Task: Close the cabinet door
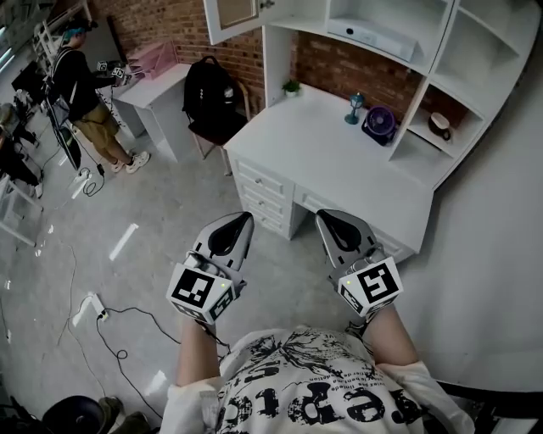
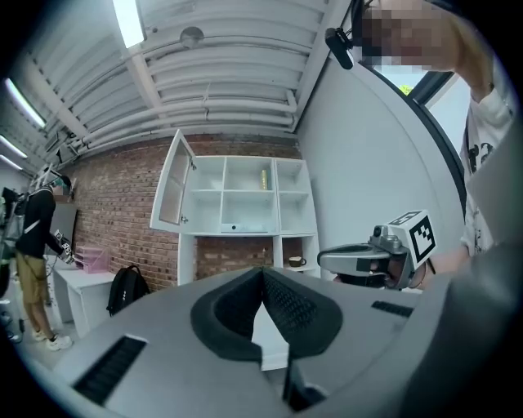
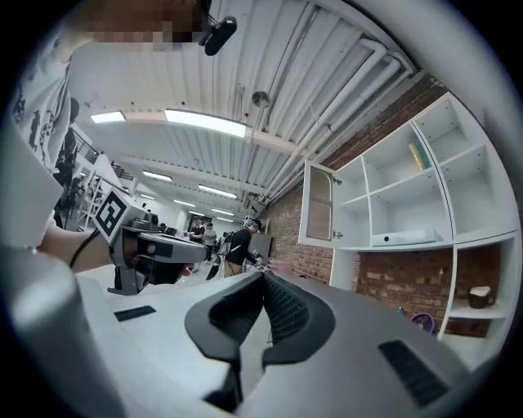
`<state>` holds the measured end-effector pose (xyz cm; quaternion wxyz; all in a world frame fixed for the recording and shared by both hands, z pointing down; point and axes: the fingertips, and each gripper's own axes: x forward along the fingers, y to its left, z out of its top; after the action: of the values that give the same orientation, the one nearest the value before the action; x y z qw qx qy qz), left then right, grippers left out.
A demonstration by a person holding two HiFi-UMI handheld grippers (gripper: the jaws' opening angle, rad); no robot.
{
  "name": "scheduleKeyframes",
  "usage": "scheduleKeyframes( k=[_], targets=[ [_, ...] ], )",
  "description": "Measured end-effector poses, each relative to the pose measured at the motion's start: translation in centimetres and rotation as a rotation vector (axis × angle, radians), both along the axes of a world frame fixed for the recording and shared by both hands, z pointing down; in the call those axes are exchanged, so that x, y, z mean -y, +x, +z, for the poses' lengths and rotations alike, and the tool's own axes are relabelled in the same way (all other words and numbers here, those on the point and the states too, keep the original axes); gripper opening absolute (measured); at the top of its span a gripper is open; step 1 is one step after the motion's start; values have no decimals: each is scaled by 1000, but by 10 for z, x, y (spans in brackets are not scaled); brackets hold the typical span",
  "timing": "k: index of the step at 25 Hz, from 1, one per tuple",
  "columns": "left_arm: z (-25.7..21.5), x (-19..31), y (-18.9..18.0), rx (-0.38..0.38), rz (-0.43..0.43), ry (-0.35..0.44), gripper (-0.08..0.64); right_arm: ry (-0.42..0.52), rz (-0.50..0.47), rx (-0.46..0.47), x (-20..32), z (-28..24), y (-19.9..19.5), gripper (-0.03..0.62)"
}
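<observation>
The left gripper is pinched shut with nothing in it. The right gripper is pinched shut too, and it is also empty. They are held level, side by side and a little apart, pointing at the white desk.

Bare grey floor lies between them and the desk's front edge, so there is open room there. A pale wall stands close on the right side.

The cabinet door is up high, at the top left corner of the shelf unit above the desk. It stands open, swung out from the unit into the room. Its long side goes up and down.

Inside the unit, a flat white box lies on one open shelf. A cup sits on a lower shelf on the right. A purple fan stands on the desk near its back edge.
</observation>
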<state>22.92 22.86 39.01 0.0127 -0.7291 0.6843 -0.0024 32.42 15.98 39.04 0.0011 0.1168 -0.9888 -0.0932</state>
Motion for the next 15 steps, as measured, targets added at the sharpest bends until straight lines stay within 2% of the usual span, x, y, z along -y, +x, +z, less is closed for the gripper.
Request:
scheduleKeyframes(
  k=[5,6,7,8,11,15],
  targets=[
    [3,-13,-17,-20,28,5,14,-19,33,5,-14,1,-20,14],
    [3,-16,-22,-22,28,13,72,-22,34,9,-19,1,-26,15],
    [3,-19,-28,-20,21,22,257,-23,35,11,-24,2,-31,15],
    [3,-22,-34,-13,7,33,339,-22,36,12,-27,3,-37,15],
    [1,-27,-54,9,-43,52,351,-18,38,9,-32,5,-52,15],
    [7,-30,-77,27,-50,27,351,-22,23,-2,-36,10,-76,15]
  ],
)
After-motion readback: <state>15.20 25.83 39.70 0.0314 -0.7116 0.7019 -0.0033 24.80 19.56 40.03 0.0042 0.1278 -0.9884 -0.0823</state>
